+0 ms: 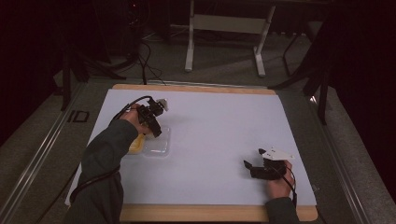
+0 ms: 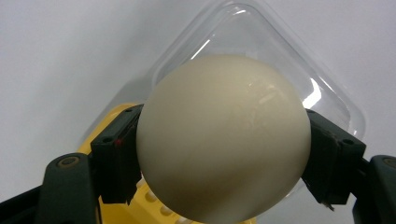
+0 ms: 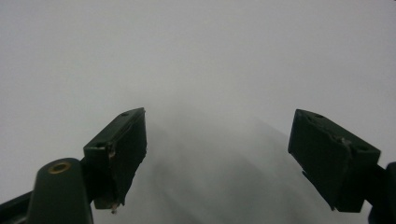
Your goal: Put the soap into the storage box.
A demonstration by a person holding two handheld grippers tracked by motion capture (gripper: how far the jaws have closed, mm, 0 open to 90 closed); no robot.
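A cream-white egg (image 2: pixel 223 137) fills the middle of the left gripper view, and both black jaws press on its sides. Below and behind it lie a clear plastic lid (image 2: pixel 299 79) and a yellow egg tray (image 2: pixel 154 205). From above, my left gripper (image 1: pixel 154 125) hangs over that clear lid (image 1: pixel 159 144) and the yellow tray (image 1: pixel 136 145) at the table's left. My right gripper (image 1: pixel 250 167) rests at the front right of the table. Its jaws stand wide apart with only white surface between them (image 3: pixel 219 158).
A white sheet (image 1: pixel 210 130) covers the wooden tabletop (image 1: pixel 196 212). Beyond the table's far edge stand the legs of a white frame (image 1: pixel 224 42) on a grey floor, with dark stands and cables at the back left.
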